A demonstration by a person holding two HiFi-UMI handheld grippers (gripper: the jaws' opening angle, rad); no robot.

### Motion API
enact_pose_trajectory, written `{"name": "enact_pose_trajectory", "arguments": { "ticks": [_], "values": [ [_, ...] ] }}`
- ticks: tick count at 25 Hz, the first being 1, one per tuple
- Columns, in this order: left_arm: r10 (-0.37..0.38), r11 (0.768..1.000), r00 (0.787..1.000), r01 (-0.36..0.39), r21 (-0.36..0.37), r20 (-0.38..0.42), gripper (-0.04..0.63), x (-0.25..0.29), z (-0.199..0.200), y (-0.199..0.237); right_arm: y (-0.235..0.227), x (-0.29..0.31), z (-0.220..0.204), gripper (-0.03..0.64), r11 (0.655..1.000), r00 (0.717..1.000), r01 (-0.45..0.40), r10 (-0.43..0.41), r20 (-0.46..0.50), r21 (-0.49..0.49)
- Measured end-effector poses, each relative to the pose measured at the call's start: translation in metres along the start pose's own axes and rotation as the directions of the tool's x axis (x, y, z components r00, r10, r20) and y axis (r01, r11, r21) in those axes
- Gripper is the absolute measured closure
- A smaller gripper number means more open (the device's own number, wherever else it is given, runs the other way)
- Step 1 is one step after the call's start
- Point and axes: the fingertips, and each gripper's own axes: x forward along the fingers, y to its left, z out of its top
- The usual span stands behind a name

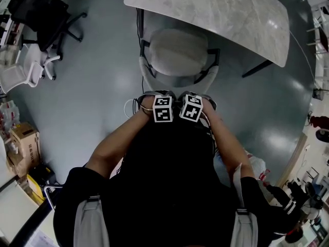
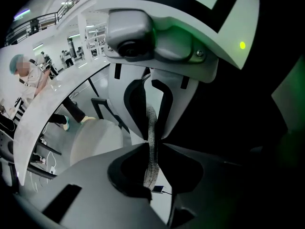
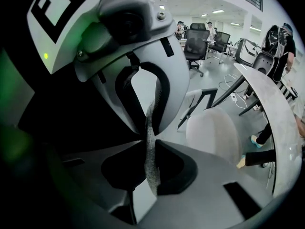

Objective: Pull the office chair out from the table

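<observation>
— Where does the office chair (image 1: 177, 53) stand?

— Straight ahead of us on the grey floor (image 1: 103, 91). Its pale seat faces the desk (image 1: 226, 9), with the far rim just at the desk's near edge. The backrest is on our side, right under our hands.

— And how do we hold it?

— By the top of the backrest. The left gripper (image 2: 152, 136) has its jaws pinched on a thin strip of the mesh backrest (image 2: 151, 168). The right gripper (image 3: 149, 136) pinches the same mesh edge just beside it. Both point steeply down.

— Why two grips so close together?

— We judge that a central pair keeps the pull straight, so the chair rolls towards us without swivelling. One grip off to a side would likely turn it.

— Why the mesh edge and not an armrest?

— It is the part nearest us, and thin enough for the jaws to close on.

— Anything to mind?

— The mesh may slip out if we tug hard.
</observation>
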Motion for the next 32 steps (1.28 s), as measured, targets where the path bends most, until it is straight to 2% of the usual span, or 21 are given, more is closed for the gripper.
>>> {"name": "enact_pose_trajectory", "arguments": {
  "ticks": [10,15,19,23,28,32],
  "values": [
    [-0.005,0.999,0.999,0.004,0.043,0.032,0.554,-0.013,-0.011,-0.02,0.018,0.009,0.011,0.543,0.994,0.998,0.056,-0.057,0.005,0.089],
    [-0.011,0.994,1.0,0.012,0.113,-0.005,0.552,-0.01,-0.009,-0.022,0.019,0.007,0.009,0.543,0.993,0.998,0.062,-0.063,0.002,0.102],
    [0.031,0.983,0.997,-0.019,0.181,-0.064,0.537,-0.001,-0.009,-0.025,0.02,0.007,0.007,0.543,0.994,0.998,0.06,-0.061,0.007,0.094],
    [0.035,0.992,0.998,-0.028,0.126,-0.051,0.532,0.0,-0.01,-0.023,0.02,0.007,0.007,0.543,0.993,0.998,0.067,-0.068,0.003,0.098],
    [0.081,0.991,0.995,-0.075,0.114,-0.052,0.523,0.007,-0.011,-0.022,0.02,0.007,0.006,0.543,0.994,0.997,0.072,-0.072,0.003,0.079],
    [0.05,0.994,0.998,-0.047,0.103,-0.03,0.525,0.007,-0.012,-0.023,0.02,0.009,0.006,0.543,0.995,0.999,0.053,-0.052,-0.012,0.085]
  ]
}}
